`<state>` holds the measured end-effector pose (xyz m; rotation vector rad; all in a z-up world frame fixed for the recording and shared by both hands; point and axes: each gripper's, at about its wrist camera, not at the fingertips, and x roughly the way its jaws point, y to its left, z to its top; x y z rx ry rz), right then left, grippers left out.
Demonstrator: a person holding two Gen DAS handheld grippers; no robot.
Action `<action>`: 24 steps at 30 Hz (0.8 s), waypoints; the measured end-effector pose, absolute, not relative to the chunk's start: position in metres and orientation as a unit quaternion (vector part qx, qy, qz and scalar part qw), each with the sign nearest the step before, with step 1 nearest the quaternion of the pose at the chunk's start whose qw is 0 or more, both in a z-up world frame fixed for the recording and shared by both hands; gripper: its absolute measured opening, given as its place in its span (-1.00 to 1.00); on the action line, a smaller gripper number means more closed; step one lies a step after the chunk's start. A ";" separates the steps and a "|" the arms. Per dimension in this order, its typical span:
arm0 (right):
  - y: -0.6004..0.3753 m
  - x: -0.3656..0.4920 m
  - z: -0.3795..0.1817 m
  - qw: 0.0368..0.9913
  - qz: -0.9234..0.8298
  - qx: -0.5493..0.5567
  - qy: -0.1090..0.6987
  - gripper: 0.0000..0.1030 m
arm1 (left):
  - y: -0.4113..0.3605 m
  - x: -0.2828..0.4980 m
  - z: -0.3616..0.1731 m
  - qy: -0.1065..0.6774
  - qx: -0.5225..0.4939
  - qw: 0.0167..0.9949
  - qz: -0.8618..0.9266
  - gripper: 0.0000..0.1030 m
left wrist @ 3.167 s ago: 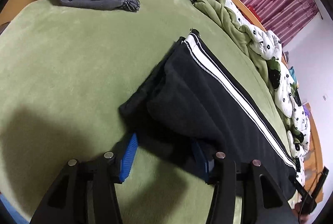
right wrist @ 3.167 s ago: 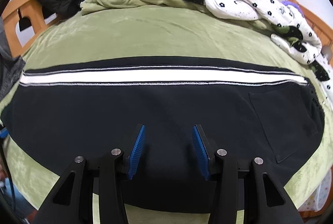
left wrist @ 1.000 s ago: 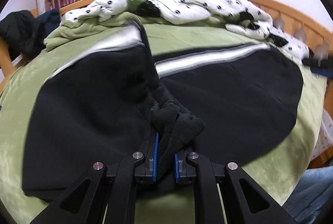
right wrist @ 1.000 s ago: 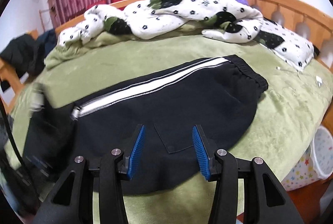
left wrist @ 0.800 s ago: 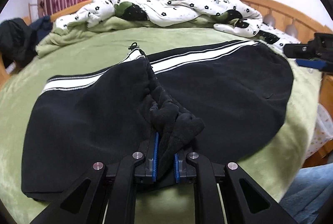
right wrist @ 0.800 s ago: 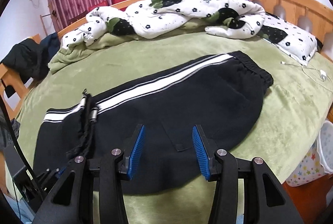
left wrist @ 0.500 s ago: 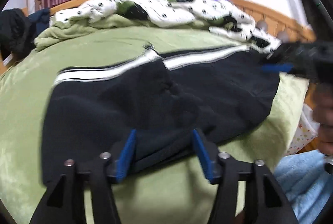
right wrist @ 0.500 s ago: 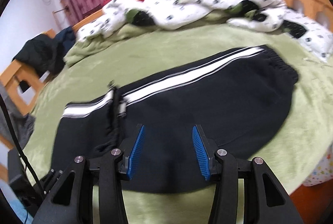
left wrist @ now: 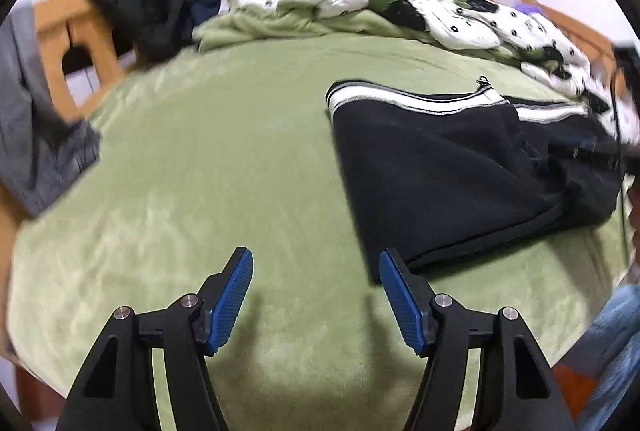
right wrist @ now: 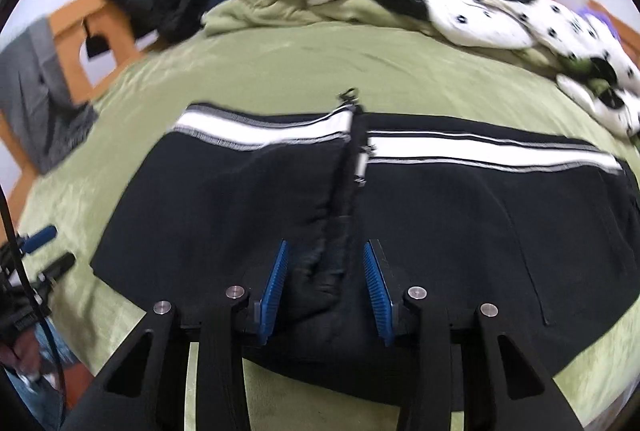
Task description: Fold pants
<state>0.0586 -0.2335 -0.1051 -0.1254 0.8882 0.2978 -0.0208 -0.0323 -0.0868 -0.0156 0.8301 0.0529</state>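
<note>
Second fold being set up: pants (right wrist: pixel 440 215) half-folded on bed (left wrist: pixel 240 159); right gripper (right wrist: pixel 325 283) closing round cuff ridge; left gripper (left wrist: pixel 316 295) spread, empty. Firm pinch needed next.

No readable text, label, brand or number shows in either view — the pants (right wrist: pixel 420 215) carry only plain white stripes — nothing lettered.

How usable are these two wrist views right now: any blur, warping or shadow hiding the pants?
Left wrist view: motion smear on the bed frame and far edges; pants fairly readable; finger shadows on the green blanket. Right wrist view: fisheye bows the white stripe; edges smeared; the cuff ridge between the right gripper pads is dark, low in detail.
</note>
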 end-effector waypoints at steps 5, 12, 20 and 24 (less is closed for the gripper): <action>-0.213 0.054 -0.119 0.883 0.137 -0.128 0.430 -0.79 | -0.030 -0.014 -0.098 0.418 -0.026 0.908 -0.003 0.23; -0.256 0.040 -0.097 0.895 0.149 -0.015 0.421 -0.84 | -0.044 -0.016 -0.114 0.428 -0.021 0.902 -0.049 0.23; -0.248 0.049 -0.114 0.885 0.142 -0.020 0.443 -0.48 | -0.031 -0.006 -0.123 0.415 -0.100 0.903 -0.043 0.23; -0.246 0.069 -0.111 0.890 0.136 -0.008 0.434 -0.17 | -0.034 -0.004 -0.128 0.410 -0.097 0.906 -0.037 0.23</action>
